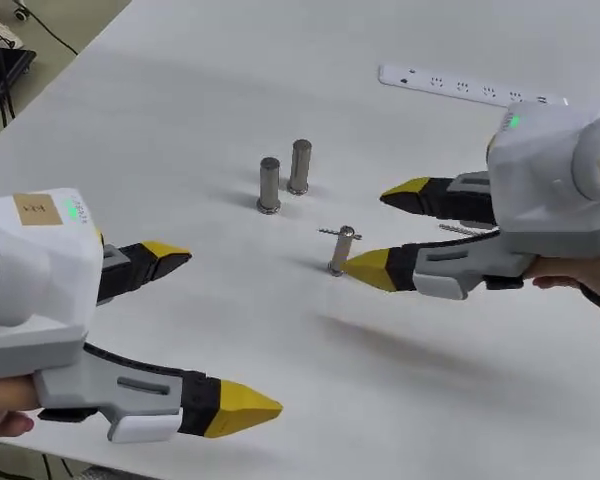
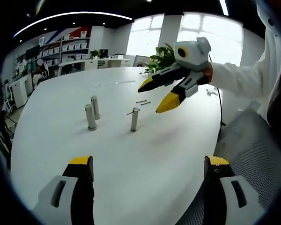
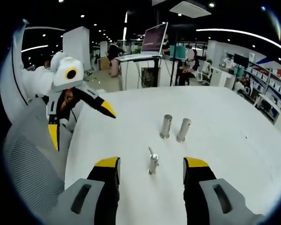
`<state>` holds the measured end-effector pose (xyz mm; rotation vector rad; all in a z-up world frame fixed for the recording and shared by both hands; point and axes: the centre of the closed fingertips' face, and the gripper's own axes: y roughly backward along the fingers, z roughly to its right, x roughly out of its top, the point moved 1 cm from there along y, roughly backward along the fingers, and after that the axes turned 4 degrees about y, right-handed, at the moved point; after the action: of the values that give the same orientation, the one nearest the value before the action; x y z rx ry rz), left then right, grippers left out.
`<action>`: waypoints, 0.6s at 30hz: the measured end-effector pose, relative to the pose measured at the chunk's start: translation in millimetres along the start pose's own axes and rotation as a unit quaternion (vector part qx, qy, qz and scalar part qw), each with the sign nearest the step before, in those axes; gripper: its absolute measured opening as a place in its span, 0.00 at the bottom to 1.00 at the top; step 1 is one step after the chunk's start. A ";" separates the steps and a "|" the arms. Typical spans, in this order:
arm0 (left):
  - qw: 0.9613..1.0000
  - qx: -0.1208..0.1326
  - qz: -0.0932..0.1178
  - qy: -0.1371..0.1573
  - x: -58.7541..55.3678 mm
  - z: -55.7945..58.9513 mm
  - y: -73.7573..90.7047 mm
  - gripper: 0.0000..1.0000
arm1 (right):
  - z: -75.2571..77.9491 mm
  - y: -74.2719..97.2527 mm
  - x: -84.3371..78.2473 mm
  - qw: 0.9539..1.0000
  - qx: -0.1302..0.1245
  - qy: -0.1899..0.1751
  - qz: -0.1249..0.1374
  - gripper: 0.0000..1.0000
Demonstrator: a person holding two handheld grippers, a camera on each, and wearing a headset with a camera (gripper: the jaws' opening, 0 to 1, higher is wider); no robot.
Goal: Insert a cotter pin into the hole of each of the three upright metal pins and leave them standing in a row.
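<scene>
Where they lie, spare cotter pins [image 1: 460,230] look blurred.

The setting was an open-plan office or lab: a broad white surface [image 1: 180,100] carrying a power strip [image 1: 470,88]. Shelves of storage bins [image 2: 75,40] and a potted plant [image 2: 161,56] stood by bright windows [image 2: 201,28]. Elsewhere were a large monitor [image 3: 154,37], people [image 3: 191,54] and strip ceiling lights [image 3: 239,30].

No text can be read. A tan sticker [image 1: 37,208] on the left tool [image 1: 220,331] bears marks too small to make out; a screen [image 3: 154,38] in the right gripper view is blurred.
</scene>
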<state>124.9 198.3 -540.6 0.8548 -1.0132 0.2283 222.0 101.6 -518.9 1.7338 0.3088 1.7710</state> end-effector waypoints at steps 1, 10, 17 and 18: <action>1.000 0.000 0.003 0.001 1.4 0.3 0.1 0.98 | 0.0 3.5 0.2 1.000 -0.002 -0.002 0.003 0.52; 1.000 0.000 0.022 0.006 14.1 7.5 -3.0 0.99 | 8.8 44.6 -6.0 0.995 -0.069 -0.060 0.033 0.69; 1.000 0.001 0.028 0.004 21.8 9.3 -5.3 0.99 | 2.8 68.9 -21.3 0.992 -0.082 -0.093 0.040 0.89; 1.000 0.002 0.029 0.004 22.8 8.9 -5.6 0.99 | 1.2 71.7 -23.7 0.991 -0.083 -0.094 0.040 0.90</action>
<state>134.5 183.5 -522.7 0.8288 -1.0317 0.2835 202.1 32.2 -496.7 1.7956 0.0116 1.6225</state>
